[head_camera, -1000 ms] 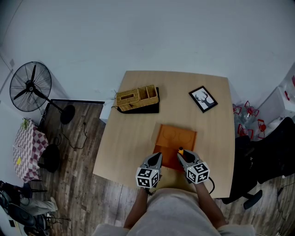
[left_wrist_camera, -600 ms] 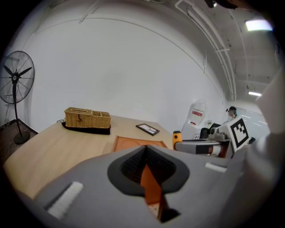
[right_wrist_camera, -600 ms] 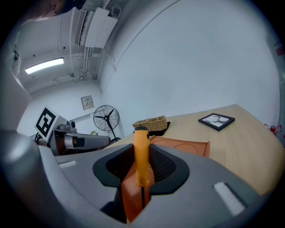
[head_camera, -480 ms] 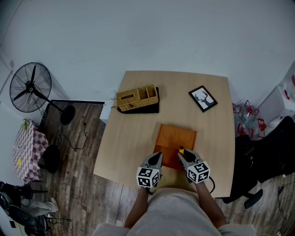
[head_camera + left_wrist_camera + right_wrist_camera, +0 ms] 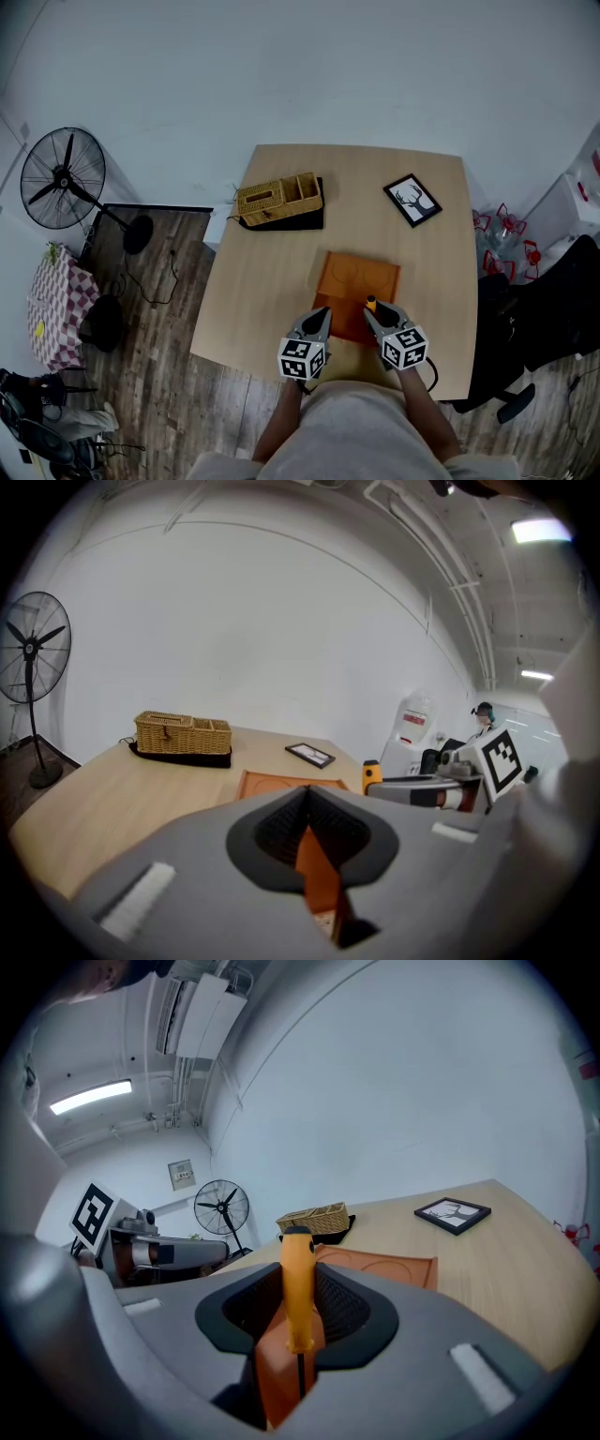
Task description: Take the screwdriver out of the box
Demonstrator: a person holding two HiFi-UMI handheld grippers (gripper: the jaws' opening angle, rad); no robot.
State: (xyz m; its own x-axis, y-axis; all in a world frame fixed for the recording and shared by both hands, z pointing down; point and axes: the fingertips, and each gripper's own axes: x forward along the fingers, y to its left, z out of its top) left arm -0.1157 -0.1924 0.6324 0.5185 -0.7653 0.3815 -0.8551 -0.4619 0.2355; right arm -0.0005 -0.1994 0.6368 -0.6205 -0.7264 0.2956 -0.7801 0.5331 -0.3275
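Looking down from the head view, a person is standing at the 6 o'clock edge of a light wooden square table [image 5: 272, 272], holding a gripper in each hand over a flat orange plastic box [image 5: 361, 277]. The right gripper [image 5: 373, 315] is clamping its jaws around the yellow-orange handle of a screwdriver [image 5: 298, 1279], which is standing upright between the dark pads with its thin metal shaft pointing down. Compared with the picture from a second earlier, the handle's tip and the right gripper's marker cube are sitting very slightly further toward 1 o'clock. This suggests the tool is being lifted, though only a little. In the head view the screwdriver is showing over the box's near right corner, so it appears gripped and coming up but not yet carried clear of the box. The left gripper [image 5: 316, 322] is at 9 o'clock of the right one and appears not to have shifted. Its jaws are almost together, seemingly pinching a thin orange edge of the box, probably steadying it. Nothing else is differing from the earlier picture. A woven wicker basket [image 5: 278, 199] is resting at 10 o'clock of the box, a black-framed picture [image 5: 413, 201] at 1 o'clock, and a black standing fan [image 5: 62, 175] on the floor at 9 o'clock of the table.
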